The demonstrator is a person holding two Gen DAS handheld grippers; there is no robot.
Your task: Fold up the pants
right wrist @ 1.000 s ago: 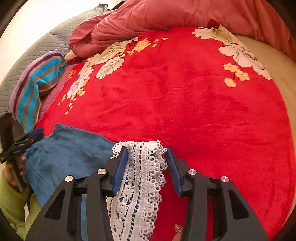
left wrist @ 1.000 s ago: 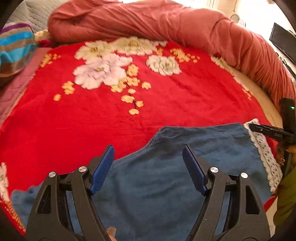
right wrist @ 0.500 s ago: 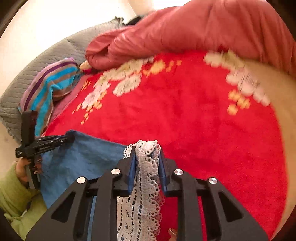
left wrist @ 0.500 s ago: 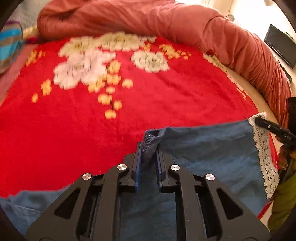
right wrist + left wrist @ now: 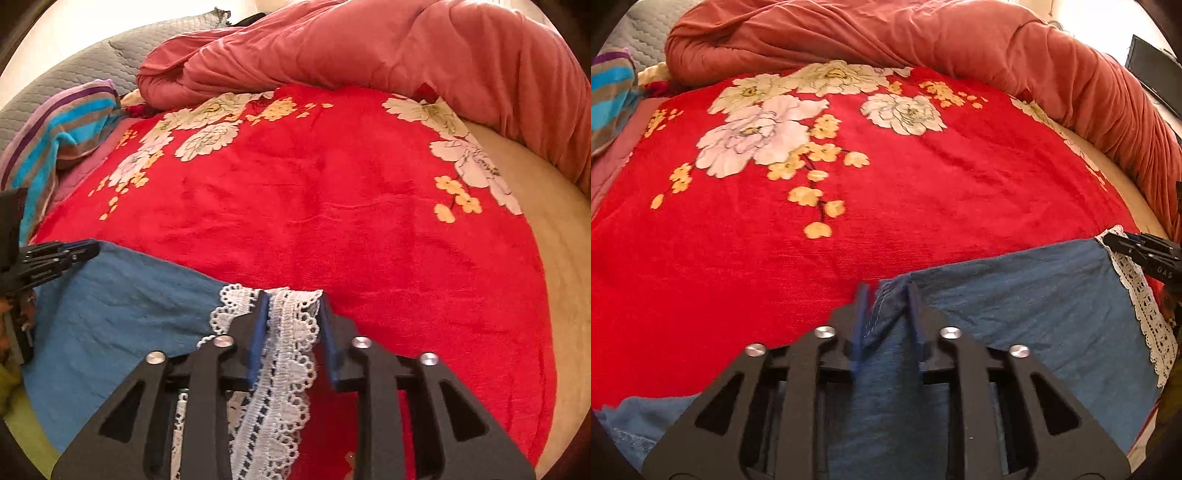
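Left wrist view: my left tool sits at 6 o'clock, blue pads nearly together with a fold of the blue pants pinched between them. I read it as clamped on the denim edge, though a slight gap beside the left pad leaves me not fully sure. The pants spread from 6 toward 3 o'clock over the red floral blanket on the bed. White lace trim runs down the pants' edge at 3 o'clock, and there the right tool's black fingertips touch the top of the lace.

Right wrist view: my right tool is at 6 o'clock, pads narrowed onto a bunched strip of the lace trim; the lace fills the gap and hangs toward the camera. Blue fabric lies from 7 to 9 o'clock. The left tool shows at 9 o'clock, its tips at the far corner of the denim.

Rest: pink-red duvet heaped from 11 to 3 o'clock behind the blanket, striped towel at 10 o'clock in the right view, grey quilted pillow behind it. A dark screen sits at 2 o'clock in the left view. Bare beige mattress shows at 3 o'clock beside the blanket.
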